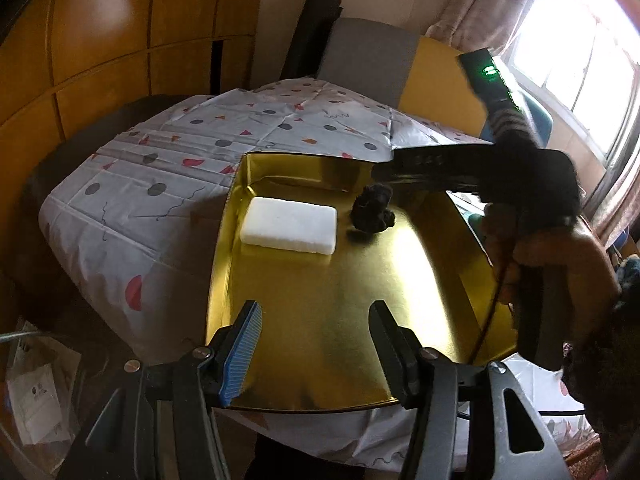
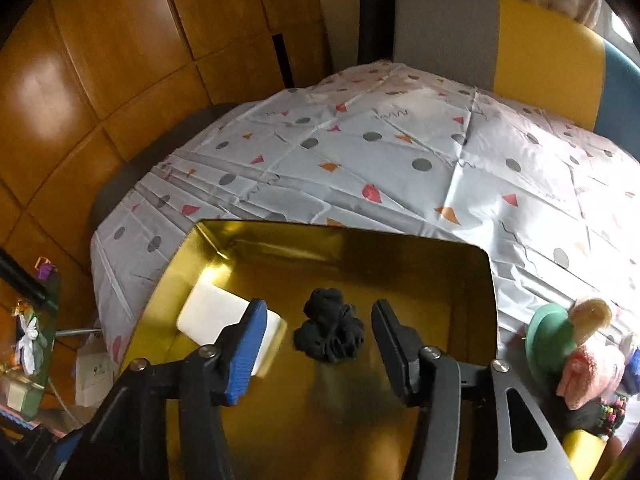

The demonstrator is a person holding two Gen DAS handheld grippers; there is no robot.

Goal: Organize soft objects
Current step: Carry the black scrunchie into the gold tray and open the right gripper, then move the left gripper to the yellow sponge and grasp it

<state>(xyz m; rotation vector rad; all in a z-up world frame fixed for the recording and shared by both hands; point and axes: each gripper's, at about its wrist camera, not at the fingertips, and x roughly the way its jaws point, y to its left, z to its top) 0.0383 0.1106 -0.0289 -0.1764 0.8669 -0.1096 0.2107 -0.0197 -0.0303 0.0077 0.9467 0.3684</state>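
Note:
A gold tray [image 2: 476, 280] lies on the patterned tablecloth [image 2: 400, 168]. Inside it are a white sponge block [image 1: 290, 230] at the left and a black scrunchie [image 2: 330, 334] near the middle. My right gripper [image 2: 319, 306] hangs open above the scrunchie, fingers on either side and not touching it. From the left wrist view the scrunchie [image 1: 374, 208] sits just under the right gripper's tips; I cannot tell if it rests on the tray floor. My left gripper [image 1: 316, 308] is open over the tray's near part [image 1: 320, 280] with nothing between its fingers.
To the right of the tray stands a pile of soft things: a green piece [image 2: 548, 336], a pink cloth [image 2: 592, 372] and a yellow round piece [image 2: 594, 312]. A grey, yellow and blue chair [image 2: 448, 28] is behind the table. Wooden panels [image 2: 100, 80] line the left.

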